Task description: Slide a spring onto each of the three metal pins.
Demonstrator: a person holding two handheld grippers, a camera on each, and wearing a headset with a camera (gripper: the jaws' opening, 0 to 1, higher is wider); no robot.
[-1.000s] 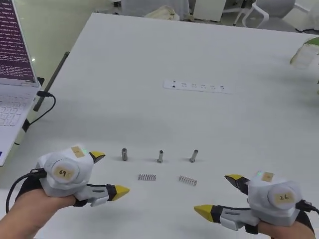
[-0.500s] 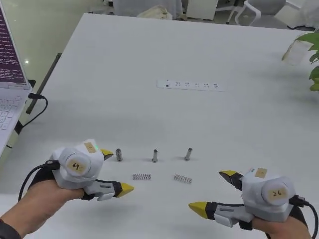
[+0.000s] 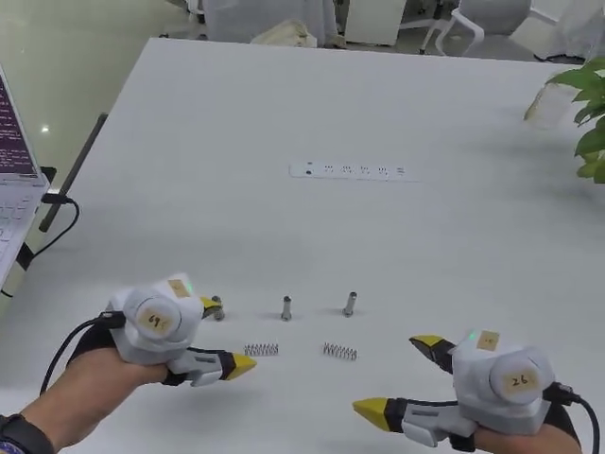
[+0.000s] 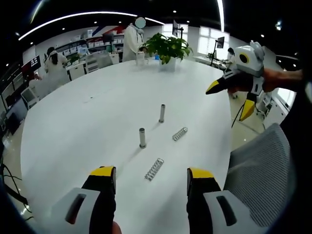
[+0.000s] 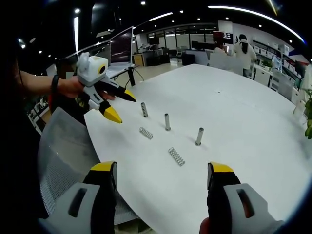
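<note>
Spring [image 5: 144,110] on pin [image 5: 143,104], right gripper view; left tongs [image 4: 150,171], right tongs [image 5: 162,166] agape, empty.

We read a handwritten "26" on the round tan paper sticker [image 3: 518,381] stuck to the white body of the right gripper [image 3: 399,375]. A like sticker [image 3: 156,321] on the left gripper [image 3: 225,333] carries two handwritten digits, seemingly "69", though the first is unsure. The text lines on the open silver laptop's purple screen [image 3: 9,132] are too small for us to read.
</note>
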